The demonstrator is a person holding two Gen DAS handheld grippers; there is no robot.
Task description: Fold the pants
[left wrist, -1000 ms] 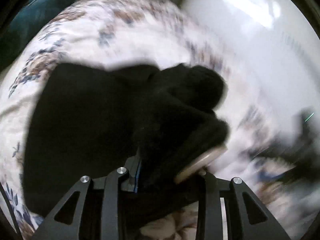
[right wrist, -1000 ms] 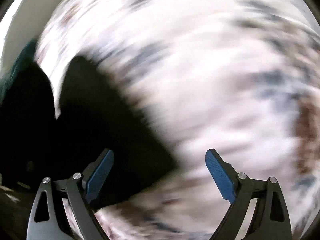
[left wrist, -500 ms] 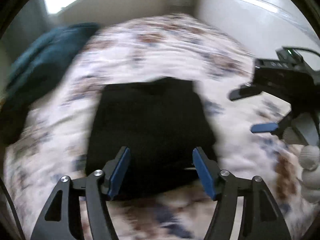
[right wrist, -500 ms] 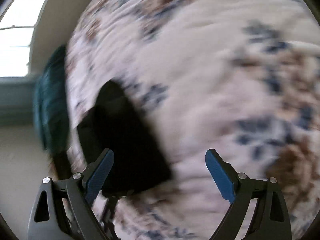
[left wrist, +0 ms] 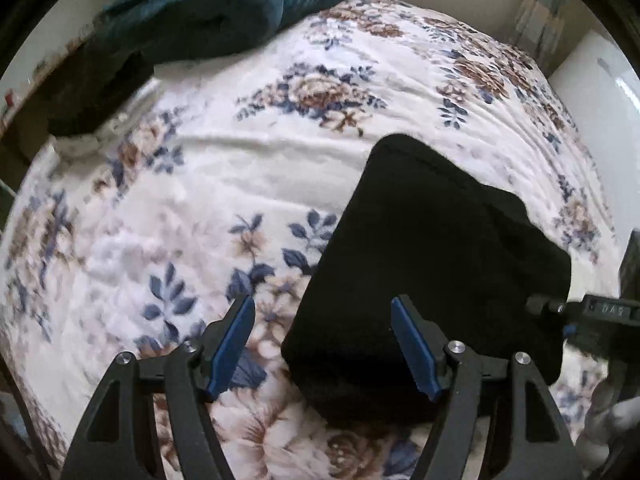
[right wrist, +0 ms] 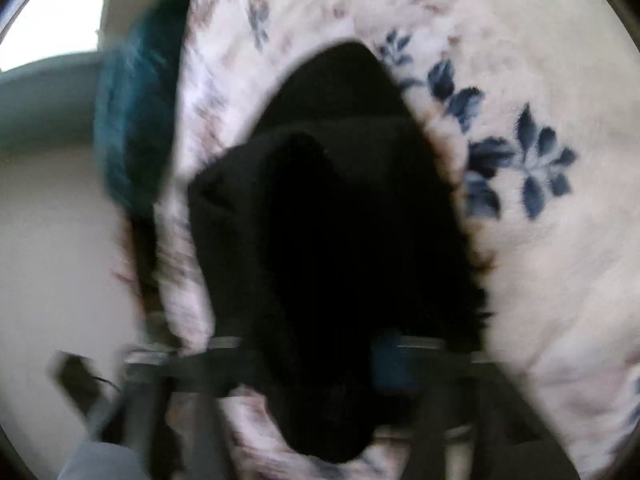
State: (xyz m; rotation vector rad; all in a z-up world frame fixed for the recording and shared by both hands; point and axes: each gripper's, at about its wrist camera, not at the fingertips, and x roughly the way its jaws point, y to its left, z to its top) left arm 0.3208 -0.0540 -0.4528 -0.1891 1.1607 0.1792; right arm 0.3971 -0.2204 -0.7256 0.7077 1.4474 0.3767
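The black pants (left wrist: 432, 264) lie folded in a thick rectangle on the flowered bedspread (left wrist: 240, 168). My left gripper (left wrist: 322, 344) hangs open over their near left corner, blue pads (left wrist: 230, 344) wide apart and touching nothing. At the right edge of the left wrist view, my right gripper (left wrist: 560, 308) meets the pants' right side. The blurred right wrist view shows the pants (right wrist: 340, 208) bunched up between the closing jaws of my right gripper (right wrist: 320, 364). One blue pad (right wrist: 390, 364) presses against the cloth; the other is hidden behind it.
A teal blanket (left wrist: 224, 12) is heaped at the bed's far left, above a dark bundle (left wrist: 96, 92). A pale wall and cabinet (left wrist: 600, 92) stand at the far right. In the right wrist view the bed's edge drops to pale floor (right wrist: 60, 240) on the left.
My left gripper let go of the pants, opened and drew back to the left. My right gripper swung over onto the pants and its wide jaws narrowed around the cloth.
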